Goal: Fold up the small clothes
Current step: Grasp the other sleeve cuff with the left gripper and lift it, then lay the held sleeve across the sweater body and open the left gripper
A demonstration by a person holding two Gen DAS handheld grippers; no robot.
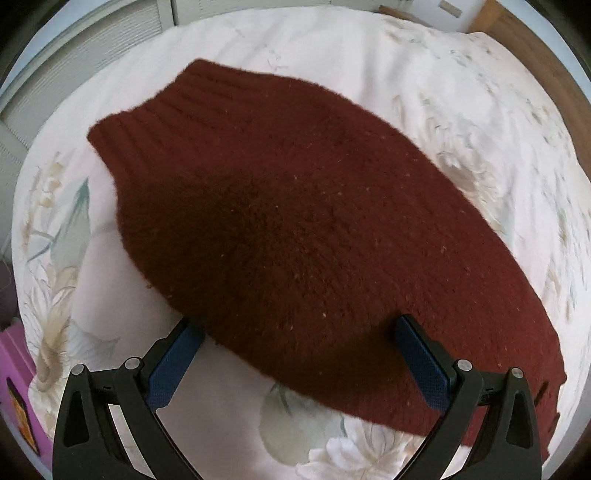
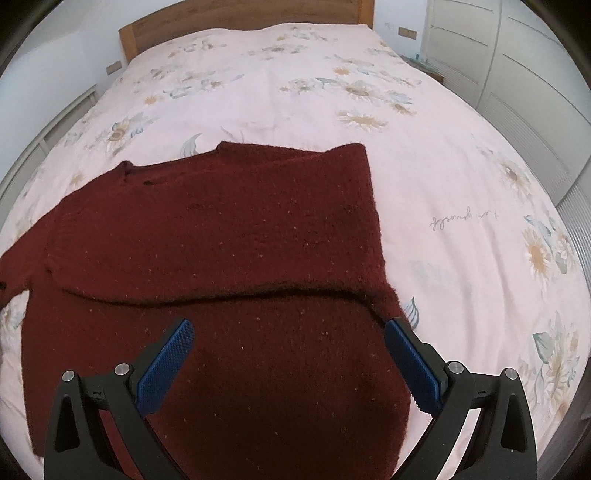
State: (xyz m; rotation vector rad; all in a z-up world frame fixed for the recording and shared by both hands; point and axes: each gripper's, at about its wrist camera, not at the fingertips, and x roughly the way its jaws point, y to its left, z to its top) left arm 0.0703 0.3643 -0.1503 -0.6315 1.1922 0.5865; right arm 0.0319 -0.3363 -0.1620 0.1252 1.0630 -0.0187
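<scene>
The sweater (image 1: 295, 229), a dark red knit flecked with pale specks, lies spread on the bed's floral sheet (image 1: 461, 110) in the left wrist view, its ribbed hem or cuff band toward the upper left and the body running down to the lower right edge of the picture. The left gripper (image 1: 299, 332) hangs just above the near edge of the knit with its jaws spread wide and nothing between them; one blue pad (image 1: 173, 365) sits over bare sheet at the left, the other over the red wool at the right. Whether either fingertip touches the fabric cannot be told. A purple object (image 1: 14, 376) shows at the far left, off the bed, and pale cabinet doors (image 1: 110, 48) stand beyond the mattress. In the right wrist view the sweater (image 2: 221, 229) is partly folded: an upper layer lies over the lower body, its folded edge running as a dark line across the garment just ahead of the fingertips. A sleeve reaches out toward the left edge. The right gripper (image 2: 290, 336) is likewise released, jaws wide apart and empty, poised over the lower layer, its right pad (image 2: 413, 369) near the sweater's right border. The wooden headboard (image 2: 243, 26) closes the far end of the bed, with a white wardrobe (image 2: 517, 74) at the right.
</scene>
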